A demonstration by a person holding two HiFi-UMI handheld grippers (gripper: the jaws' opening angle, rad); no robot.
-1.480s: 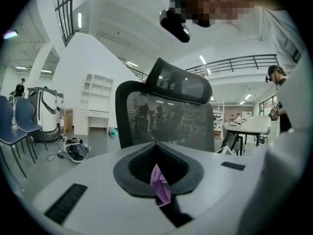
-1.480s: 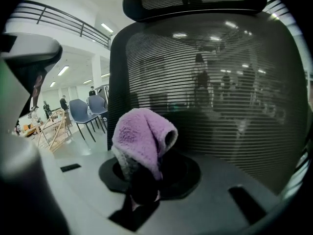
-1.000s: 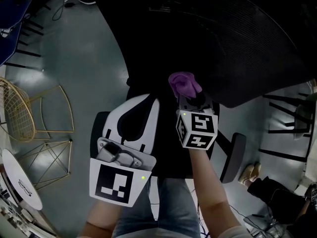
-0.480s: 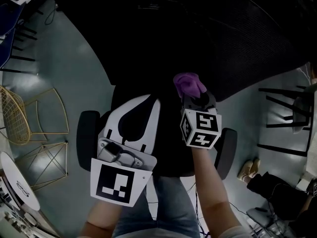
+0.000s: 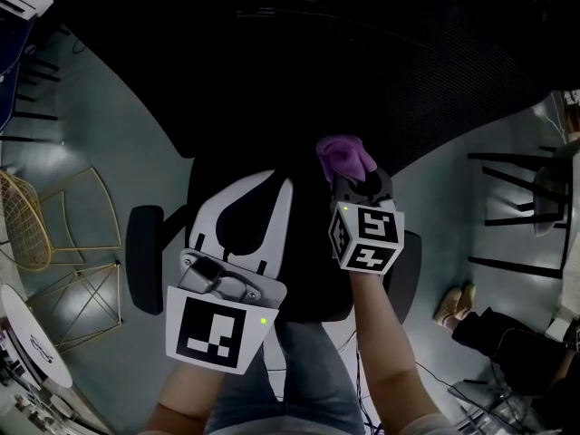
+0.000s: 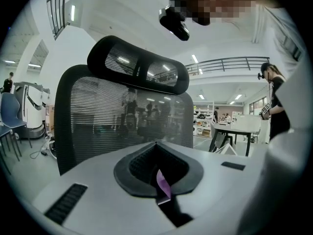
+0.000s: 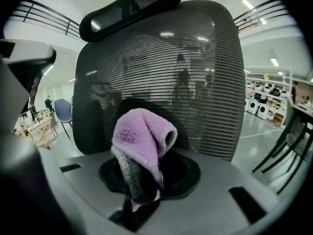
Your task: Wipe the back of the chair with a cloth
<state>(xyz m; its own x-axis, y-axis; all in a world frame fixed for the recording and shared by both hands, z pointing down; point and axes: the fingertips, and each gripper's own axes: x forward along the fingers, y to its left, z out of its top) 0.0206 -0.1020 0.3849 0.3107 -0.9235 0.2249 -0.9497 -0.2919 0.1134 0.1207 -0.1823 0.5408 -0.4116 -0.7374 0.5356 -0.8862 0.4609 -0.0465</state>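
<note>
The right gripper (image 7: 139, 204) clamps a fluffy lilac fleece cloth (image 7: 142, 141), bunched into a rounded fold at frame centre, near the black ribbed-mesh chair back (image 7: 205, 82). The left gripper (image 6: 164, 202), lower centre, has its jaws pressed together, with a thin purple sliver (image 6: 163, 185) at their seam.

Head cam sits above the person and stares almost straight down onto the top of the chair back (image 5: 435, 71) and the floor (image 5: 100, 116). The left gripper (image 6: 157, 173) cam looks level along its jaws at that back from a little way off, headrest (image 6: 139, 70) up top. The right gripper (image 7: 146, 177) cam faces it too but closer, so it fills the frame. All three share the chair back, and both gripper cams share the headrest.
</note>
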